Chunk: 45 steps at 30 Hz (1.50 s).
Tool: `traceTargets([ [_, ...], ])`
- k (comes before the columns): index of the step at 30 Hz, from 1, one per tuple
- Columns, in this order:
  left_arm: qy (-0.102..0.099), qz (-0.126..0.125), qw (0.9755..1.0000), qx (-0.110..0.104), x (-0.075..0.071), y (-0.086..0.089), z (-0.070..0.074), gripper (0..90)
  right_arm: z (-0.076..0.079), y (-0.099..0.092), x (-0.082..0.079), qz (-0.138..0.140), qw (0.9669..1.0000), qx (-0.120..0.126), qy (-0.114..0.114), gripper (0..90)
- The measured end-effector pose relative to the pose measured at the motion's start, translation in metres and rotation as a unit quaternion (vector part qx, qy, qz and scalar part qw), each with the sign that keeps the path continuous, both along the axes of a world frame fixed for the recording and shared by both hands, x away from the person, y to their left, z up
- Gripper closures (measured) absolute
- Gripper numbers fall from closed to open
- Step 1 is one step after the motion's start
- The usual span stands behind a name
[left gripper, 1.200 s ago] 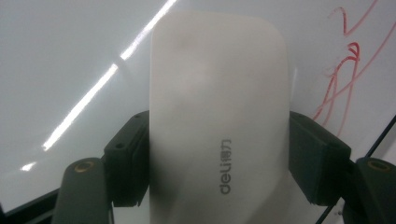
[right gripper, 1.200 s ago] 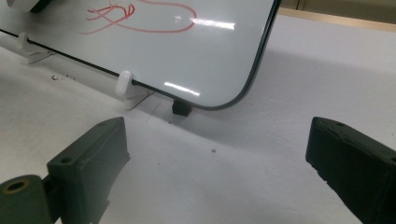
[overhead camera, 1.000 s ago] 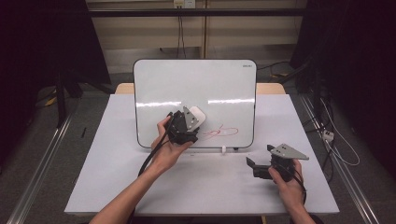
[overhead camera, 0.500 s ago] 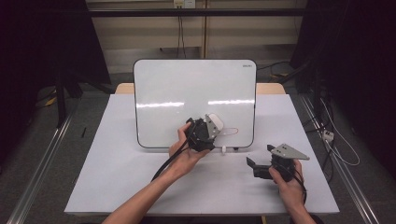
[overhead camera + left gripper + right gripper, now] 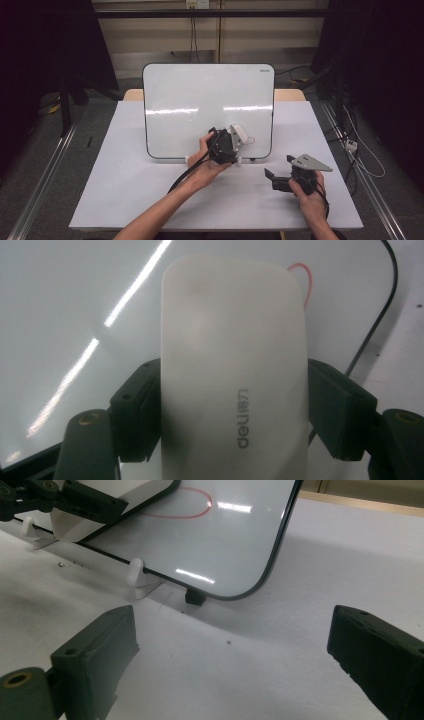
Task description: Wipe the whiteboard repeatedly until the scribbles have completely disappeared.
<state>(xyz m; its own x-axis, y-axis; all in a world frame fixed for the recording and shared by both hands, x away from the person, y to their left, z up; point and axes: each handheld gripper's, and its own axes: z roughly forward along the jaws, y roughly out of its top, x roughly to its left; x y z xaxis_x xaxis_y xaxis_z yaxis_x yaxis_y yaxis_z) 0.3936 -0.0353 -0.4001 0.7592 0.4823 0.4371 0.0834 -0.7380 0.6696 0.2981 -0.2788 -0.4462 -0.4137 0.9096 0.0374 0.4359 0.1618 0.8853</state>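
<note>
A white whiteboard stands tilted on the table. My left gripper is shut on a white eraser that lies flat against the board's lower right part. In the left gripper view both black jaws clamp the sides of the eraser, and a bit of a red line shows past its far end. The red line is a curved loop in the right gripper view. My right gripper rests low over the table at the right, open, with nothing in it.
The board sits on small white feet and a black foot near its lower right corner. A white sheet covers the table. Cables trail on the floor at the right. The left gripper's cable runs along the forearm.
My left gripper has carried the eraser rightward and a little down across the lower board, over the red drawing. Less red line shows now. The right gripper has stayed put.
</note>
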Motion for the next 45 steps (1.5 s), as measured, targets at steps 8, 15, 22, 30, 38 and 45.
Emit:
traceTargets([
  [8, 0.012, -0.002, 0.9999, 0.0, -0.001, 0.01, 0.001, 29.5, 0.0, -0.001, -0.001, -0.003, 1.0, 0.0, -0.001, 5.8],
  [15, 0.008, 0.007, 0.9999, 0.01, 0.002, 0.005, 0.003, 29.8, 0.0, -0.001, -0.001, -0.003, 1.0, -0.001, -0.001, 5.8],
  [22, 0.01, 0.009, 0.9998, 0.014, 0.006, -0.007, 0.011, 29.7, 0.0, 0.0, -0.001, -0.001, 1.0, -0.001, -0.001, 5.8],
  [30, -0.002, -0.002, 0.9998, 0.021, 0.007, -0.025, 0.012, 29.8, 0.001, -0.001, 0.0, -0.001, 1.0, -0.001, -0.002, 5.8],
  [38, -0.012, -0.024, 0.9984, 0.05, 0.003, -0.046, 0.01, 29.8, 0.001, -0.002, -0.002, -0.001, 1.0, 0.001, -0.002, 5.8],
  [45, -0.006, -0.045, 0.9969, 0.064, -0.005, -0.057, 0.0, 29.9, 0.001, -0.004, -0.004, -0.003, 1.0, 0.001, -0.001, 5.7],
])
